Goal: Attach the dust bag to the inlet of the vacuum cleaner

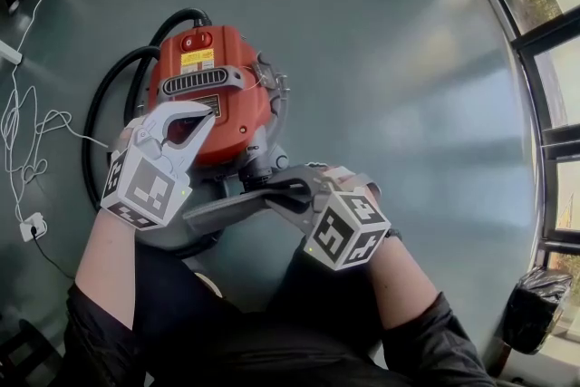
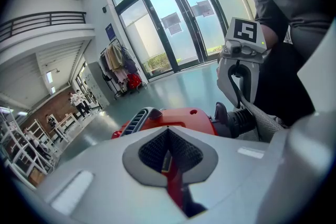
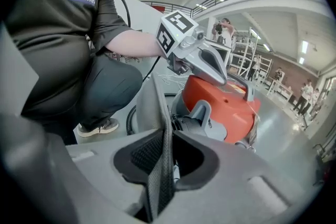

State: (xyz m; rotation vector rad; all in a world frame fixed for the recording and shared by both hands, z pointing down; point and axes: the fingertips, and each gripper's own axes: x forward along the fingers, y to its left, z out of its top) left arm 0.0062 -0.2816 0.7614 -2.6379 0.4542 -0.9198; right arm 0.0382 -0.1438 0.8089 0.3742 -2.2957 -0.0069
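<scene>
**Right hand-held gripper (image 3: 167,136) has the dust bag (image 1: 227,208), which is not on the inlet yet**

The right hand-held gripper is clamped on the dust bag. A fold of grey woven fabric stands upright between its pads. The bag sticks out flat from the jaws, just off the near side of the vacuum cleaner (image 1: 217,95), low and close to the person's knees.

The left hand-held gripper (image 2: 168,131) is closed, with its tips on or just over the vacuum cleaner's red top. Red shows through the slit between its jaws. I can't tell whether it nips anything, and it looks more like a steadying hold.

The inlet (image 1: 261,166) is the grey-and-black port on the vacuum cleaner's near side, right next to the bag's inner end. The bag's mouth looks not yet seated on it. A black hose (image 1: 100,122) loops round the far-left side of the vacuum cleaner on the floor (image 1: 381,59).

Handling, as a judgement:
- **Bag:** It looks light, soft and floppy, so the cloth will sag and twist if held far from the opening.
- **Where to grip:** Best taken at the edge nearest the inlet, close to the mouth or collar, so the opening stays aimed.
- **Fragility:** It isn't fragile, but thin fabric can slide out of the pads.
- **Vacuum cleaner:** It looks heavy and rigid enough to stay put when the bag is pushed on.
</scene>
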